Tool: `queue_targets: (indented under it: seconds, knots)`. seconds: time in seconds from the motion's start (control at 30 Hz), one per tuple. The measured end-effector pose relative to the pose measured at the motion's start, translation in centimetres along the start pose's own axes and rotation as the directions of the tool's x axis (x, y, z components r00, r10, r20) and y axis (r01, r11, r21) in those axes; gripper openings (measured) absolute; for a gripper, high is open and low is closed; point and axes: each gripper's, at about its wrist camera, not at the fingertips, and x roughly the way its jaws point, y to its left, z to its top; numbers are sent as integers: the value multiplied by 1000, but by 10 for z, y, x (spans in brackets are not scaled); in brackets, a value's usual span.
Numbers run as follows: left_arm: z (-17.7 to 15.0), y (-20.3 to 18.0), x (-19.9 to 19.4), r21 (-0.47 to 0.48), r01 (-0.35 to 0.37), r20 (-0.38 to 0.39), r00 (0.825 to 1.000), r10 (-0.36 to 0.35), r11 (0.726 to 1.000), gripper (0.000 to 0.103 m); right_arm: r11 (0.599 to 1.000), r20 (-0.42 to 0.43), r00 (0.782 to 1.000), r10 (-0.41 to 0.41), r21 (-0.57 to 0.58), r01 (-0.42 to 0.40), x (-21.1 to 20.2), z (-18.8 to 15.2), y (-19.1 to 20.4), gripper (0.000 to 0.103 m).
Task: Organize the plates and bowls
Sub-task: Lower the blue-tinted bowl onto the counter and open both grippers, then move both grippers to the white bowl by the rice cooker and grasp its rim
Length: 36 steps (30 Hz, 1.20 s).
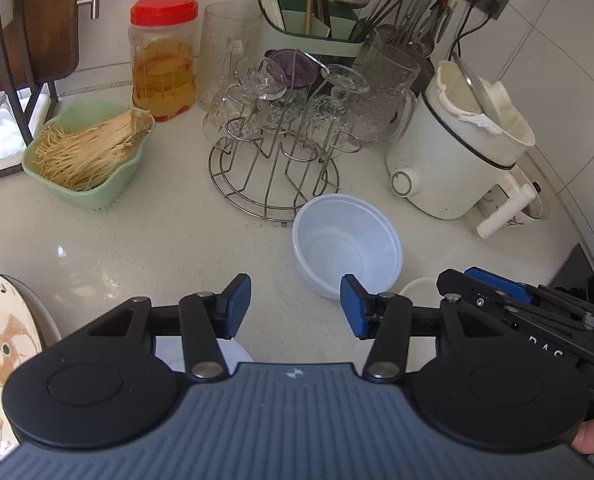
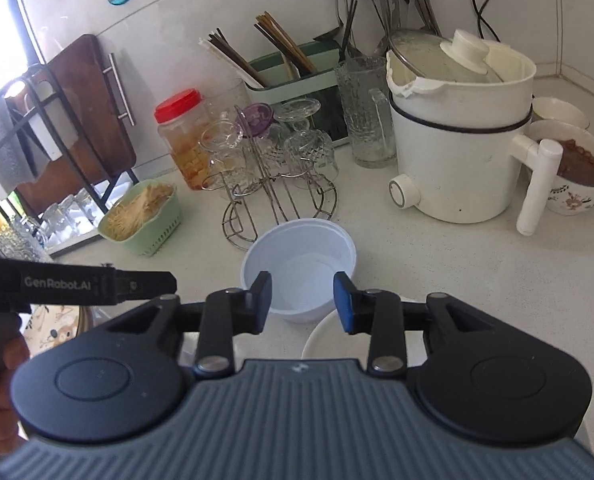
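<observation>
A white plastic bowl (image 1: pixel 347 246) stands upright and empty on the white counter, in front of the wire glass rack; it also shows in the right wrist view (image 2: pixel 299 264). My left gripper (image 1: pixel 295 308) is open and empty, just short of the bowl and a little to its left. My right gripper (image 2: pixel 301 302) is open and empty, its fingers above the bowl's near rim. A white plate (image 2: pixel 323 338) lies under the right gripper; its edge shows in the left wrist view (image 1: pixel 419 292). A patterned plate (image 1: pixel 1 344) lies at the left.
A wire rack with upturned glasses (image 1: pixel 275 160) stands behind the bowl. A white electric pot (image 1: pixel 453 152) is at the right, with a patterned bowl of brown food (image 2: pixel 577 176) beside it. A green basket of noodles (image 1: pixel 85 152) and a red-lidded jar (image 1: pixel 163 60) stand at the left.
</observation>
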Motion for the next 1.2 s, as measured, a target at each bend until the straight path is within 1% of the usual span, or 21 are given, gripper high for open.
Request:
queue_targets:
  seconds: [0.1, 0.27, 0.33, 0.47, 0.6, 0.67, 0.73, 0.77, 0.83, 0.87, 0.93, 0.97, 1.03, 1.2]
  knots:
    - [8, 5, 12, -27, 17, -27, 999, -18, 999, 55, 1000, -16, 1000, -5, 6, 5, 15, 8, -3, 37]
    - [22, 7, 39, 0, 27, -73, 997, -27, 1000, 55, 1000, -31, 999, -23, -2, 23, 39, 19, -12, 37]
    - [29, 10, 51, -3, 43, -89, 995, -43, 999, 55, 999, -43, 998, -37, 3, 37, 50, 21, -16, 37]
    - [43, 13, 73, -6, 78, -129, 989, -78, 997, 55, 997, -73, 996, -59, 45, 62, 70, 23, -27, 37]
    - [47, 13, 95, -10, 104, -175, 979, -104, 995, 54, 995, -110, 991, -81, 57, 88, 87, 24, -31, 37]
    - [47, 13, 103, -3, 116, -188, 975, -114, 993, 51, 994, -122, 989, -84, 56, 91, 92, 24, -31, 37]
    - [45, 14, 110, -9, 123, -202, 972, -122, 992, 42, 994, -137, 987, -82, 63, 91, 97, 23, -32, 37]
    - [45, 15, 113, -16, 125, -207, 970, -126, 992, 40, 994, -144, 986, -79, 68, 90, 101, 22, -33, 36]
    - [45, 17, 117, -25, 130, -209, 969, -132, 991, 32, 994, -155, 985, -74, 72, 86, 105, 22, -33, 31]
    - [45, 18, 119, -28, 131, -209, 969, -134, 991, 30, 994, -159, 985, -70, 74, 83, 107, 22, -33, 28]
    - [45, 19, 123, -34, 139, -212, 967, -142, 990, 22, 994, -165, 984, -63, 74, 76, 112, 23, -32, 26]
    - [45, 19, 124, -33, 152, -215, 964, -155, 988, 21, 995, -165, 985, -56, 77, 70, 114, 23, -32, 26]
    - [46, 18, 123, -25, 152, -200, 968, -154, 988, 21, 995, -168, 984, -56, 77, 70, 116, 23, -31, 25]
    - [51, 21, 114, -56, 158, -170, 971, -166, 986, 21, 996, -153, 987, -47, 66, 57, 112, 26, -28, 25]
